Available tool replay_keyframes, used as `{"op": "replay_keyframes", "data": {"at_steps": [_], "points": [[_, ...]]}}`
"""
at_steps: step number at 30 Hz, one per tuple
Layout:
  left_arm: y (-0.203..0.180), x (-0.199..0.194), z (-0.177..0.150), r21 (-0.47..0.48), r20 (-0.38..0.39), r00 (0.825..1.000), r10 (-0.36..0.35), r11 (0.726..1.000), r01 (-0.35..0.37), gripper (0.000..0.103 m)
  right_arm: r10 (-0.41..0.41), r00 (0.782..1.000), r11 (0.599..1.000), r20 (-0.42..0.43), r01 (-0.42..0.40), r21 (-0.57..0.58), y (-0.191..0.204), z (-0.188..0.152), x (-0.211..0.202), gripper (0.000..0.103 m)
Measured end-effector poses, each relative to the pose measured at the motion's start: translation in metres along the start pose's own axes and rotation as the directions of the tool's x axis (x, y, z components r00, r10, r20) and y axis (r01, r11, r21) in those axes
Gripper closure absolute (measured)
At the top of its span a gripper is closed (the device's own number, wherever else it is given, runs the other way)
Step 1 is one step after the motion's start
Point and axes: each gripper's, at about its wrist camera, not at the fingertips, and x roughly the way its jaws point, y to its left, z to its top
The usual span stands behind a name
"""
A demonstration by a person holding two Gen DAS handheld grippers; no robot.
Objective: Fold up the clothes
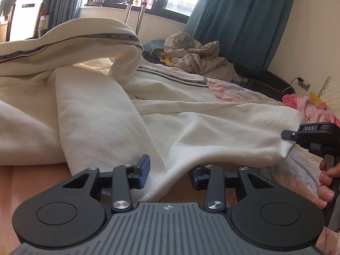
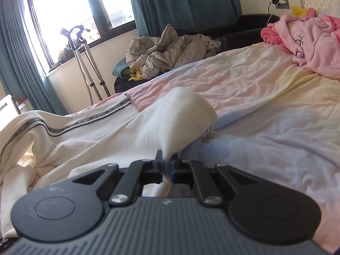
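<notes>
A cream-white garment (image 1: pixel 102 110) with a dark "NOT-SIMPLE" tape stripe lies rumpled on the bed. My left gripper (image 1: pixel 170 170) is open, its blue pads either side of the garment's ribbed hem, which droops between them. My right gripper (image 2: pixel 167 166) is shut on a corner of the same garment (image 2: pixel 127 136) and lifts it a little off the sheet. In the left wrist view the right gripper (image 1: pixel 286 136) shows at the right edge, pinching that corner, with the person's fingers on its handle.
The bed sheet (image 2: pixel 265 110) is pastel pink, yellow and blue. A pink fluffy robe (image 2: pixel 314 40) lies at the head of the bed. A grey quilted blanket (image 2: pixel 167 51) is heaped beyond the bed's far side. A garment steamer stand (image 2: pixel 85 63) stands by the window.
</notes>
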Motion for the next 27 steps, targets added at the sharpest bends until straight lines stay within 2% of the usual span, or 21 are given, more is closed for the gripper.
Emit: {"op": "replay_keyframes", "data": {"at_steps": [3, 8, 11, 16, 21, 24, 27], "points": [[-0.001, 0.001, -0.001, 0.008, -0.004, 1.0, -0.001, 1.0, 0.001, 0.046, 0.0, 1.0, 1.0, -0.003, 0.0, 0.007, -0.002, 0.001, 0.0, 0.097], [-0.005, 0.003, -0.003, 0.039, -0.015, 1.0, -0.012, 0.999, 0.013, 0.028, -0.005, 1.0, 1.0, 0.004, 0.005, 0.019, -0.003, 0.003, -0.002, 0.097], [-0.01, 0.001, -0.003, 0.074, -0.01, 1.0, -0.018, 0.997, 0.019, 0.024, -0.004, 1.0, 0.999, 0.031, 0.003, 0.036, -0.01, 0.01, -0.006, 0.097], [-0.022, -0.012, -0.002, 0.126, 0.025, 0.997, -0.078, 0.989, 0.074, 0.018, -0.02, 0.998, 0.996, 0.056, 0.015, 0.091, -0.034, 0.028, -0.011, 0.097], [-0.028, -0.025, -0.001, 0.139, 0.036, 0.991, -0.133, 0.982, 0.126, 0.014, -0.093, 0.995, 0.988, 0.031, 0.089, 0.122, -0.061, 0.034, 0.0, 0.097], [-0.03, -0.029, 0.0, 0.145, 0.045, 0.99, -0.133, 0.981, 0.125, 0.014, -0.112, 0.994, 0.981, 0.008, 0.109, 0.163, -0.076, 0.034, 0.007, 0.097], [-0.024, -0.032, 0.003, 0.113, 0.05, 0.991, -0.128, 0.986, 0.122, 0.014, -0.109, 0.992, 0.979, 0.064, 0.095, 0.18, -0.082, 0.039, -0.001, 0.098]]}}
